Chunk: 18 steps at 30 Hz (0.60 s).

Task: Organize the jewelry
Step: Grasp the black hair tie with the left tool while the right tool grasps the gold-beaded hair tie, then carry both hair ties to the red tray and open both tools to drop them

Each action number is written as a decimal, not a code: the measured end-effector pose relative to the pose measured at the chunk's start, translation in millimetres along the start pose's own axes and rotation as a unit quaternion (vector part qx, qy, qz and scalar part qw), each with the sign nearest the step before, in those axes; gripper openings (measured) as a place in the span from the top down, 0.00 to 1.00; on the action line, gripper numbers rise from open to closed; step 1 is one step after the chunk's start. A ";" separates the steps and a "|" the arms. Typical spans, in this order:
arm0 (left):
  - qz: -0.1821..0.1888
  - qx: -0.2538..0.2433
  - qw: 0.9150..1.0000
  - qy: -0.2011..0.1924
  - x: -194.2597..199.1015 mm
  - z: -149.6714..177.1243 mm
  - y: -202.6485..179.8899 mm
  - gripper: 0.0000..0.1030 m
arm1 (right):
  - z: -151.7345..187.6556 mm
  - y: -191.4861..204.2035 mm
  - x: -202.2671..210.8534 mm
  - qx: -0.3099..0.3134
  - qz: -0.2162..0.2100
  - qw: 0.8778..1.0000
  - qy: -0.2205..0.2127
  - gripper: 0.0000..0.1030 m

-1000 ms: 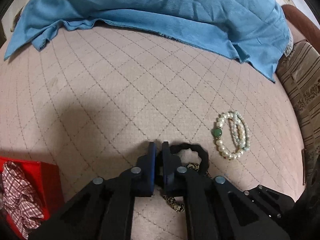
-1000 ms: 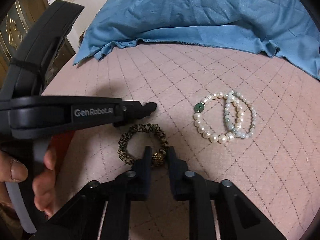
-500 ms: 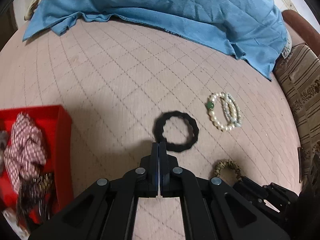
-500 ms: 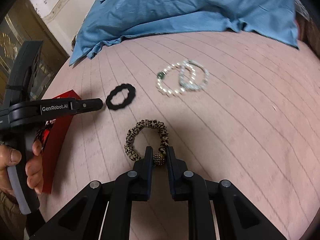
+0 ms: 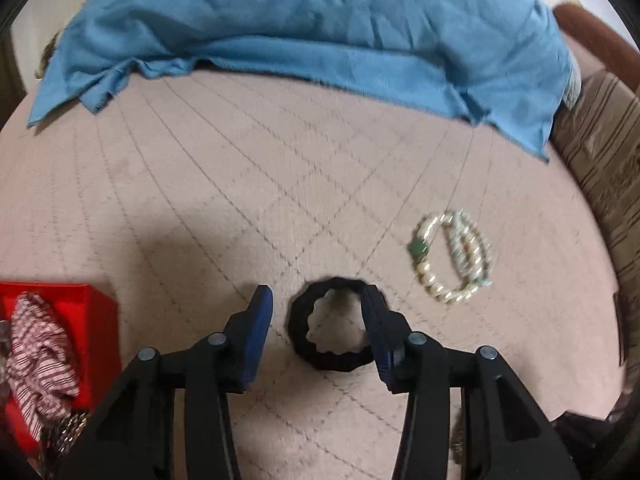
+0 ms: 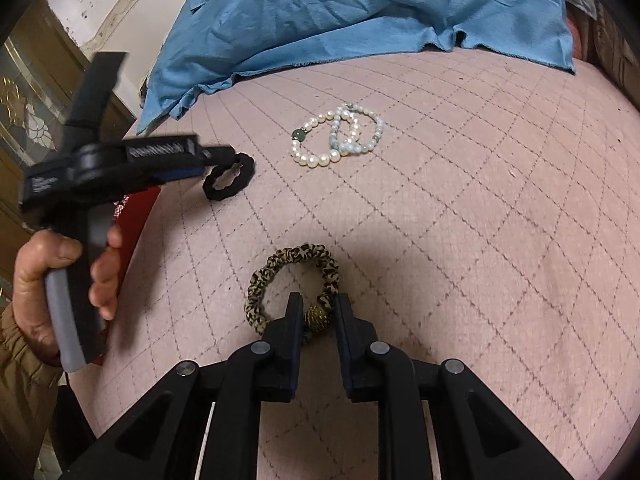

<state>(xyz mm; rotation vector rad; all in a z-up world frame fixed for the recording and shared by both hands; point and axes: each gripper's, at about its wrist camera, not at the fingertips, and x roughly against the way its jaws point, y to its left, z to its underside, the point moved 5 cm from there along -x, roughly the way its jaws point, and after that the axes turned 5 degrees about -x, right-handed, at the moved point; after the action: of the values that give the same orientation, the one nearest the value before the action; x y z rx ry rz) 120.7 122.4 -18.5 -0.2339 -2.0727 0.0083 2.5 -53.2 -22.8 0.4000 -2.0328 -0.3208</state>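
Note:
A black scrunchie [image 5: 332, 326] lies on the pink quilted surface between the open jaws of my left gripper [image 5: 318, 300]; it also shows in the right wrist view [image 6: 229, 177]. My right gripper [image 6: 318, 308] is shut on the gold bead of a leopard-print scrunchie [image 6: 294, 280], which rests on the surface. Pearl bracelets [image 5: 454, 258] with a green bead lie farther right, and they show in the right wrist view [image 6: 338, 136]. A red box [image 5: 92, 320] holding a plaid scrunchie [image 5: 38, 364] sits at the left.
A blue cloth [image 5: 312, 28] covers the far end of the quilted surface [image 5: 240, 184]. A striped brown cushion [image 5: 600, 152] borders the right side. A glass-fronted cabinet [image 6: 24, 120] stands at the left in the right wrist view.
My left gripper has opened and moved forward over the black scrunchie. My right gripper stays shut on the leopard scrunchie and has shifted back a little.

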 end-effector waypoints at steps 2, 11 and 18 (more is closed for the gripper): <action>-0.003 -0.011 1.000 -0.012 -0.1 2.6 -1.5 0.57 | -0.9 1.4 -2.6 0.004 0.000 1.000 -0.002 0.79; -0.027 -0.041 0.999 -0.013 6.7 14.3 -13.6 0.92 | -7.1 8.9 -11.3 0.025 0.011 0.999 -0.017 0.86; -0.009 -0.015 1.000 -0.019 36.0 31.0 -23.4 0.92 | -9.2 9.1 5.1 0.008 -0.009 1.000 -0.026 0.86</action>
<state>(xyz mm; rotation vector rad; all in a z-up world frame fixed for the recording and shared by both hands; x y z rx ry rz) 73.0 108.4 -0.3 -0.2343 -2.1141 -0.0294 7.0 -47.5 -11.0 0.4238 -2.0839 -0.3294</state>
